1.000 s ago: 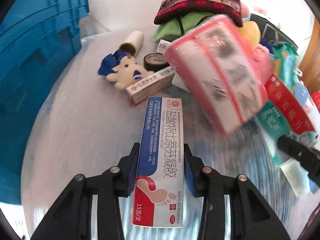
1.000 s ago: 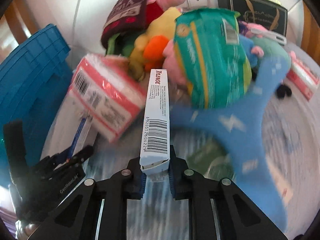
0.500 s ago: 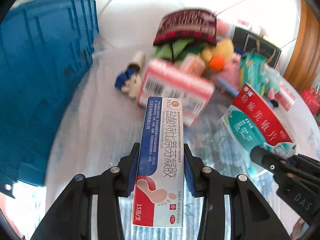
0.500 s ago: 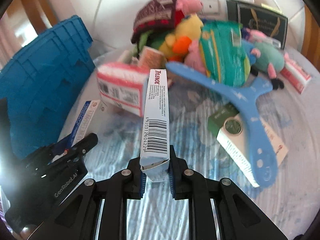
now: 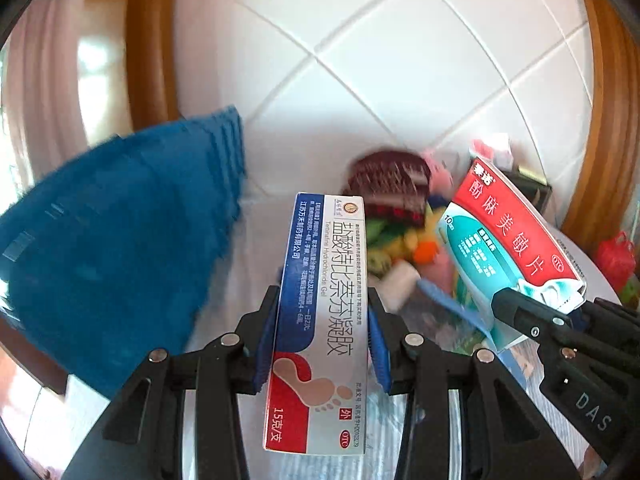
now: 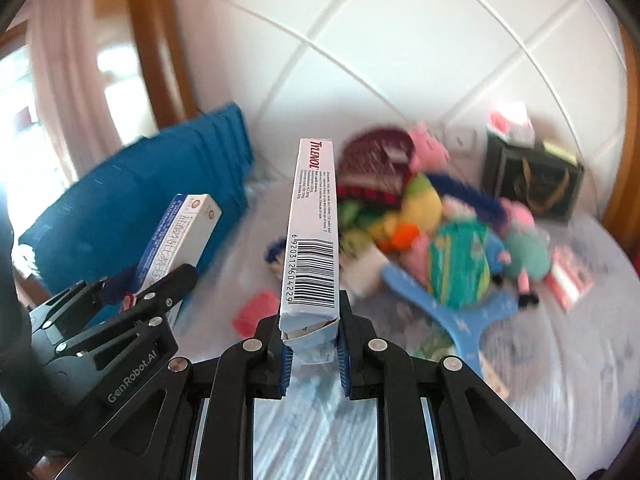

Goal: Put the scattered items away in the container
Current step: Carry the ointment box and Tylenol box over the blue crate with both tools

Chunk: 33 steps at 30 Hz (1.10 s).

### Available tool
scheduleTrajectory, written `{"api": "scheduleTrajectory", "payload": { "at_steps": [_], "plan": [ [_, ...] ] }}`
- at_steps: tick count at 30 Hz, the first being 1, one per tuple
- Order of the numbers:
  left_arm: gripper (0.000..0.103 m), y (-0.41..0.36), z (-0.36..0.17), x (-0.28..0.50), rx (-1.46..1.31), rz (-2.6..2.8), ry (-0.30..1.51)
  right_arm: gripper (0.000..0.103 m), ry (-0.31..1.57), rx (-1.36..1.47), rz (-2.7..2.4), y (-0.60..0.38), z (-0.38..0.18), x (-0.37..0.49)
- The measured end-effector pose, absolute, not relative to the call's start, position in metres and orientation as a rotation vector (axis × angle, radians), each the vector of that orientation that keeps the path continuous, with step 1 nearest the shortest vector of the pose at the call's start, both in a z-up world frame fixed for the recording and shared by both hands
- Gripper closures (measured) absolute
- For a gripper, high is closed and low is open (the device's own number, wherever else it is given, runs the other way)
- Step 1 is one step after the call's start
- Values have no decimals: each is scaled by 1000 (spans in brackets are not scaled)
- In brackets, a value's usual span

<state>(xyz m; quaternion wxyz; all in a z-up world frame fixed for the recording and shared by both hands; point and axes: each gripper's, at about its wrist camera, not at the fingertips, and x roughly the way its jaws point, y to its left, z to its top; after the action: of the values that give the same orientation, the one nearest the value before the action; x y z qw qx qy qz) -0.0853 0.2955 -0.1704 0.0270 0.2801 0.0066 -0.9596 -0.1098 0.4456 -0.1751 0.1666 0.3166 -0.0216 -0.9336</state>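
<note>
Two medicine boxes, each carried in its own tongs above the striped table (image 6: 580,360). The foot-gel box (image 5: 320,312), blue and white with a red foot panel, lies flat between the pads of the left tongs (image 5: 322,332), which are closed on its long sides at a partly open width. The Tylenol box (image 6: 314,236) stands on edge, barcode uppermost, in the right tongs (image 6: 312,354), whose jaws are closed narrowly on its torn rear end; in the left wrist view the same box shows its red and teal face. The blue crate (image 6: 140,200), taken to be the container, stands to the left of both boxes, at the table's far-left side against the tiled wall.

Risks, as a judgement: the right tongs grip only the crushed tail of a long box, so a quick swing toward the crate could lever it out of the pads or bend the card further. The two tongs are near each other, and both need the same opening, so they could knock together or one box could strike the crate's rim. The frames are blurred, so the clearance cannot be told.

Surroundings: to the right of the crate lies a heap of soft toys (image 6: 424,208), a dark red knitted hat (image 6: 376,164), a green packet (image 6: 460,264) and a blue boomerang-shaped toy (image 6: 452,312); a black gift bag (image 6: 532,184) stands farther right. Nothing visible lies between the held boxes and the crate.
</note>
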Motion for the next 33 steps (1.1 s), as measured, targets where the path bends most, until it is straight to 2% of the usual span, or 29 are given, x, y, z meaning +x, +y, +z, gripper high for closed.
{"api": "scheduleTrajectory", "payload": {
  "at_steps": [10,17,23,33],
  "plan": [
    [63,218,-90,-40,519,-2891,45,85,34,631,-2573,363,-103,-89],
    [63,122,-62,-32,398,-2821,35,85,57,510,-2519,263,-76,-85],
    [63,14,-61,-44,432,-2763,40,85,68,530,-2496,165,-78,-94],
    [63,-45,-96,-95,659,-2808,47,85,137,677,-2552,83,-99,-126]
  ]
}}
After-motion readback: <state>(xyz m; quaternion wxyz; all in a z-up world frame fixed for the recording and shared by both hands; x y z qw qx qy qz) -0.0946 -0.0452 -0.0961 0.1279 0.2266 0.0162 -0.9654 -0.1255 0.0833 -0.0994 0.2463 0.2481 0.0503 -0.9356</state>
